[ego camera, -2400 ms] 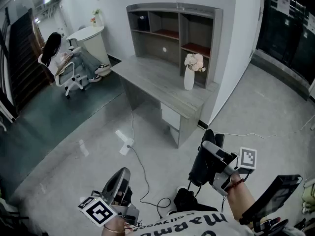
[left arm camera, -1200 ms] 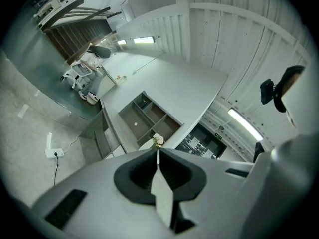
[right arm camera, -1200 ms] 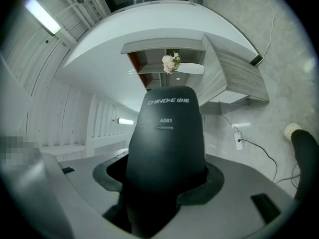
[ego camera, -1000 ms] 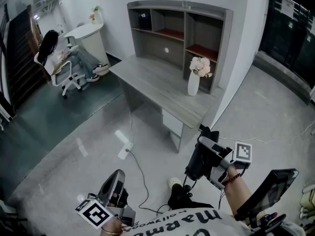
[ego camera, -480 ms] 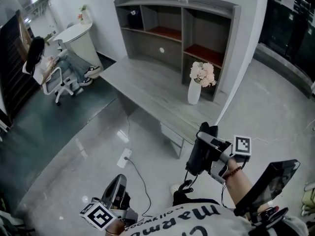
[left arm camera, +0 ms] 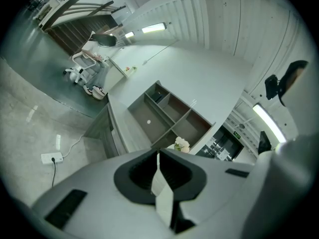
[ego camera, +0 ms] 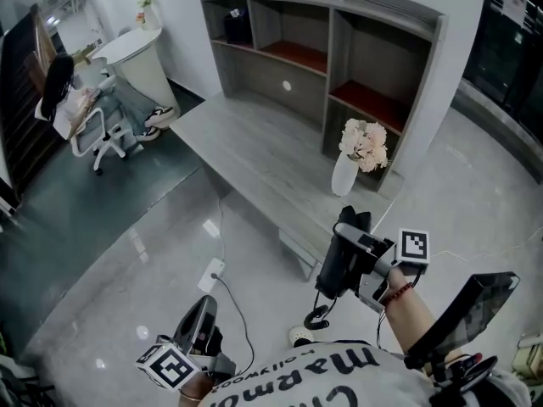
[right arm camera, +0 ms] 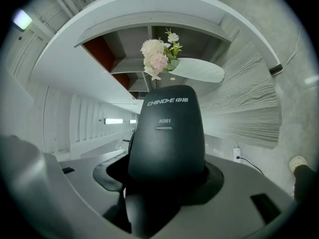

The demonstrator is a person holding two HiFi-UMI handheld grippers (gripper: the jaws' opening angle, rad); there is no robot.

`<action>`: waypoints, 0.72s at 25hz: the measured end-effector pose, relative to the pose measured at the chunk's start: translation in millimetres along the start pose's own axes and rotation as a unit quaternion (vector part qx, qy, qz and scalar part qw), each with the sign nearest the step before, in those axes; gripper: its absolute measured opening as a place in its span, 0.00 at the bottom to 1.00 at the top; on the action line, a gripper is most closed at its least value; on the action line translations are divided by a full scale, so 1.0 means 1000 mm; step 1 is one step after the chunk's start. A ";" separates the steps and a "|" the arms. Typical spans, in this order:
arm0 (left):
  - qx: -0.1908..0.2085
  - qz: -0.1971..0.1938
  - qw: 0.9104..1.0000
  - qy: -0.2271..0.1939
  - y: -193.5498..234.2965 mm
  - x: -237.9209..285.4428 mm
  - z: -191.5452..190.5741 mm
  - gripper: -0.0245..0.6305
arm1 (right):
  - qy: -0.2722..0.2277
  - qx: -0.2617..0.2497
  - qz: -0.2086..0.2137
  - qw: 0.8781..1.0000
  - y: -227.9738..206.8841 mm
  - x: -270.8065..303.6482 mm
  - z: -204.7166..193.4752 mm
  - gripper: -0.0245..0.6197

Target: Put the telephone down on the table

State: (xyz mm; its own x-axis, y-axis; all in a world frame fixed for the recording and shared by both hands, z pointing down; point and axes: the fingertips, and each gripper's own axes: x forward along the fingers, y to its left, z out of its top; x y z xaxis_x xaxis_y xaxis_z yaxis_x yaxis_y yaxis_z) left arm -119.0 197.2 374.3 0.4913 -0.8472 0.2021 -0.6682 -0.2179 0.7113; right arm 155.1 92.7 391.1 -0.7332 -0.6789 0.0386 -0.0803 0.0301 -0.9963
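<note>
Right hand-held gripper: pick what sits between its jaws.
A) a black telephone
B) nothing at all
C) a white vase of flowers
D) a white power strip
A: in the right gripper view the right hand-held gripper has its jaws closed on the black telephone, while the vase stands apart on the table.

Telephone (right arm camera: pixel 167 133) base apparently hidden

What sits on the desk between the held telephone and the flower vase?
Nothing: in the head view only bare grey wood-grain desktop separates the black telephone from the white flower vase.
</note>
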 end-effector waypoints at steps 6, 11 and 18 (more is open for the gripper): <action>-0.003 0.014 1.000 -0.015 0.014 0.016 0.006 0.07 | 0.010 0.002 0.000 1.000 -0.003 0.027 0.020 0.48; -0.011 0.035 0.999 -0.019 0.026 0.022 0.007 0.07 | 0.016 0.007 -0.001 1.000 -0.004 0.046 0.028 0.48; -0.011 0.063 0.997 -0.040 0.039 0.022 0.023 0.07 | 0.028 0.004 0.004 1.000 -0.006 0.081 0.031 0.48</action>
State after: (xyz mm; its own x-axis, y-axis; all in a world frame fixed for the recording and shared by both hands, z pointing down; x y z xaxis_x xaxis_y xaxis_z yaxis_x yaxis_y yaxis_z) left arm -147.4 159.4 391.3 0.3582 -0.9031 0.2367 -0.7082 -0.0977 0.6992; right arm 117.2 14.7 397.5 -0.7711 -0.6359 0.0339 -0.0680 0.0292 -0.9973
